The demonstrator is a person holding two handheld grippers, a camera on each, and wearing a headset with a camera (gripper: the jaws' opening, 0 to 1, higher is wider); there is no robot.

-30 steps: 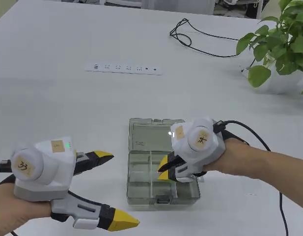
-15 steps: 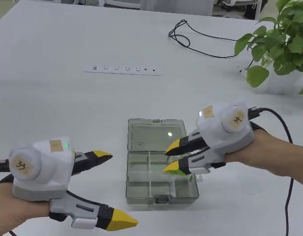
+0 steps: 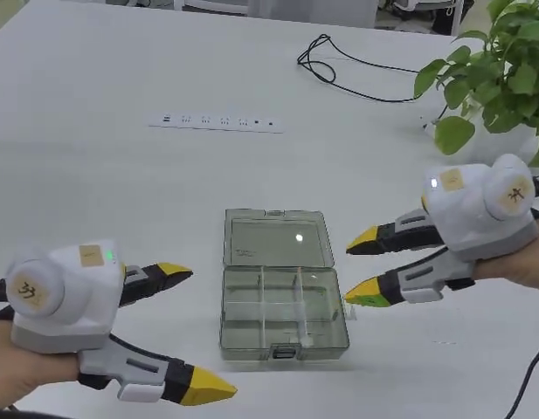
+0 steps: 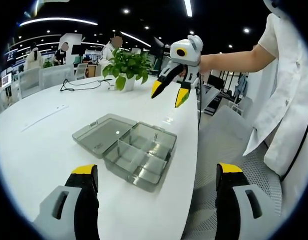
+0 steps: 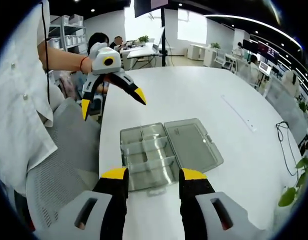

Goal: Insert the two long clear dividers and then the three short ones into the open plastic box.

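Box: open on the counter, dividers apparently seated inside. Your left tongs wide, empty; right tongs narrower, empty. Risk: you nudge the light box, unseating a divider.

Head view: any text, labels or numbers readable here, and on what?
Left gripper sticker: handwritten mark, maybe "33", too blurred to confirm.
Right gripper sticker: handwritten mark, unreadable.
Plastic box lid: faint moulded mark, too small to read.
Power strip: markings too small to read.
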